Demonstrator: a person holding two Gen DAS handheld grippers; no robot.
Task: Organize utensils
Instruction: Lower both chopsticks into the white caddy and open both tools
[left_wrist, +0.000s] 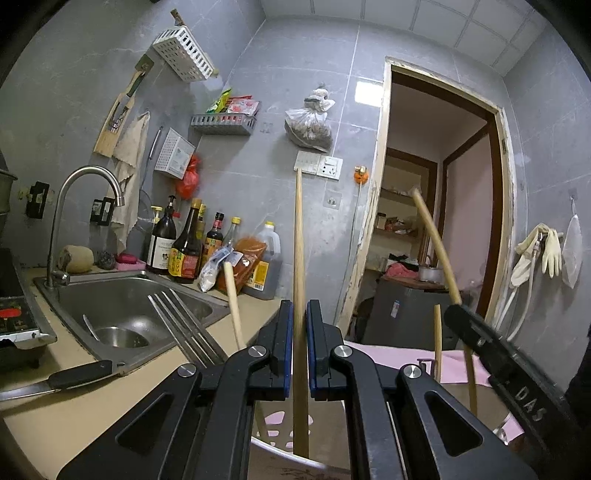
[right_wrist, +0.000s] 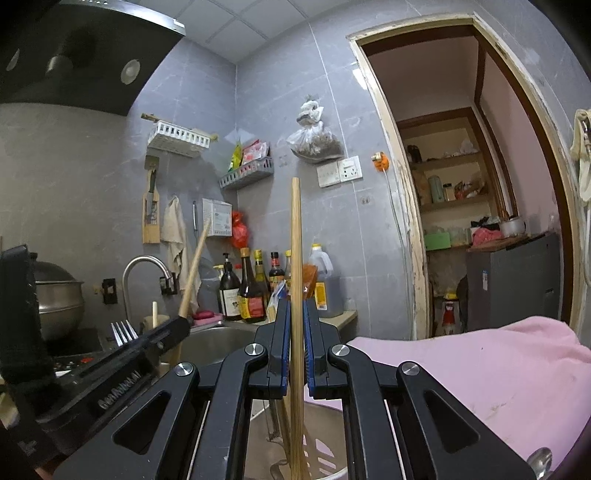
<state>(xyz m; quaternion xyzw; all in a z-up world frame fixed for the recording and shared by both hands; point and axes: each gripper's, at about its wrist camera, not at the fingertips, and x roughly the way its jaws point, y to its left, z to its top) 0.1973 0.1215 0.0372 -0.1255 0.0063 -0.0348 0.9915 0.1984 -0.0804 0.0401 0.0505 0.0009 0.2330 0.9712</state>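
The left gripper (left_wrist: 300, 314) is clamped on an upright wooden chopstick (left_wrist: 300, 258), and the right gripper (right_wrist: 295, 314) is pinched on a second chopstick (right_wrist: 295, 258), also upright. Each stick's lower end reaches down into a pale utensil holder (left_wrist: 273, 443) at 6 o'clock in both wrist views, its wall pierced with oval holes. More chopsticks lean in that holder at about 5 o'clock and 7 o'clock of the left view, and a fork (left_wrist: 184, 325) pokes its tines out at 8 o'clock; how many pieces the holder carries is hard to count, since the gripper bodies hide most of it.

The steel sink (left_wrist: 140, 306) at 9 o'clock holds what looks like a spoon near its drain. On the wall, a white basket (left_wrist: 184, 55) at 11 o'clock shows no contents from this angle, while a grey rack (left_wrist: 223, 123) carries snack packets. A hanging clear bag (left_wrist: 308, 125) holds something dark and unclear. Sauce bottles (left_wrist: 184, 251) stand behind the sink; their labels are too small to read.

A knife (left_wrist: 55, 384) at 8 o'clock is cut off by the frame. A pink cloth (right_wrist: 480, 369) covers the surface at 4 o'clock in the right view. On the right gripper's arm, seen at 4 o'clock in the left view, raised letters read "DAS"; the rest is out of frame.
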